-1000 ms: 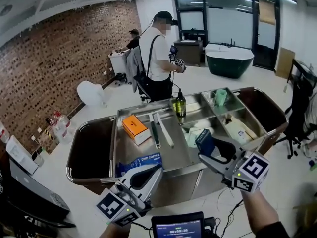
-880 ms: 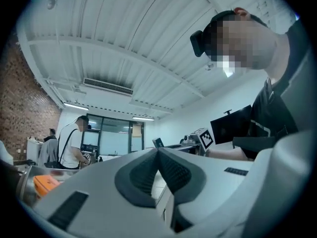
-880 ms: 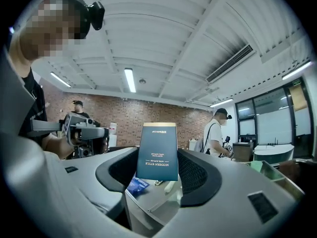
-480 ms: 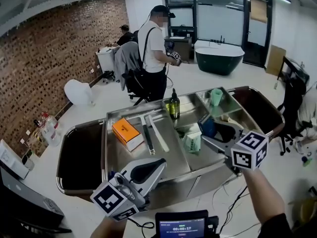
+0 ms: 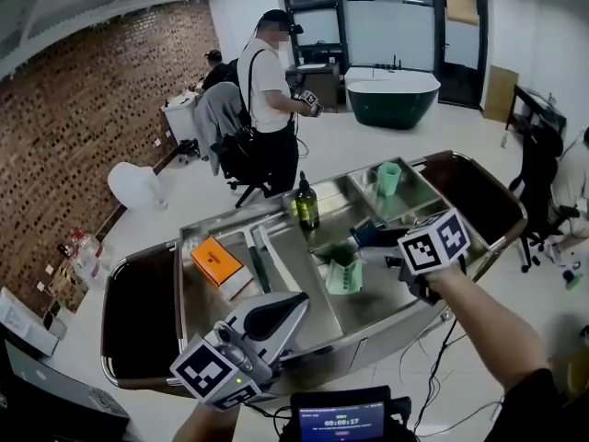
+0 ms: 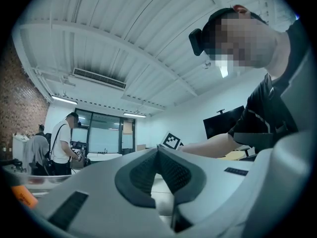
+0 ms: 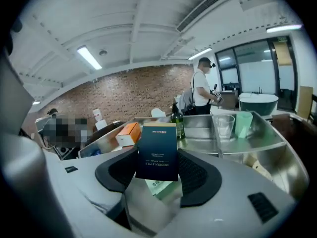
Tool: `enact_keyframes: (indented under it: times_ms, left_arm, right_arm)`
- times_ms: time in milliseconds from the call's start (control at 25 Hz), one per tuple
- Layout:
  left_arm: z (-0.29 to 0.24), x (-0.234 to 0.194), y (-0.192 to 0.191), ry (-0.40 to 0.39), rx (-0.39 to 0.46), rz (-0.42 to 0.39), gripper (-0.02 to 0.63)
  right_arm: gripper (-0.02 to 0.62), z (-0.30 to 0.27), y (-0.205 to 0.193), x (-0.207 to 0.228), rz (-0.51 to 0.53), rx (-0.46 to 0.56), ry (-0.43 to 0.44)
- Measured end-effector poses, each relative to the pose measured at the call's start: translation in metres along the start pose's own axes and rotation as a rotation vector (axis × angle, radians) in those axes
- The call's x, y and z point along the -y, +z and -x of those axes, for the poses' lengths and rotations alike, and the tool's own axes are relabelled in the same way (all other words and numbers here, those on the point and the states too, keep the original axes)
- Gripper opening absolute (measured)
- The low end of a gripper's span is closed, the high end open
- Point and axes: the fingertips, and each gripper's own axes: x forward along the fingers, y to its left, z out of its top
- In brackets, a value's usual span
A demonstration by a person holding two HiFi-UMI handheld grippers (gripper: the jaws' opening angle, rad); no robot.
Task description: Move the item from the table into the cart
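Head view: right of centre, the right gripper [image 5: 375, 238] clamps a dark blue box [image 5: 362, 234] above the cart [image 5: 293, 276], over the compartment holding a green pouch [image 5: 342, 274]. The drop spot looks to lie just below and ahead of it. The left gripper [image 5: 285, 309] hangs at lower left, farther from that compartment.

Left gripper view: its jaws meet, with nothing between them.

Right gripper view: the box stands upright between the pads, long axis vertical, so lowering should probably come before release.
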Motion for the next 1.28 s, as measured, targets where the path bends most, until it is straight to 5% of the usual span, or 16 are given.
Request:
enact_keyframes:
  times_ms: [480,1280]
  left_arm:
    - [0.002,-0.036,-0.009,-0.189,0.007,0.054,-0.005]
    - [0.018,-0.058,-0.023,-0.265,0.043,0.137,-0.005]
  right_arm:
    - [0.233,-0.051,-0.060,0.054,-0.133,-0.321,-0.259]
    - [0.233,-0.083,-0.102,0.079,-0.239,-0.779,-0.467]
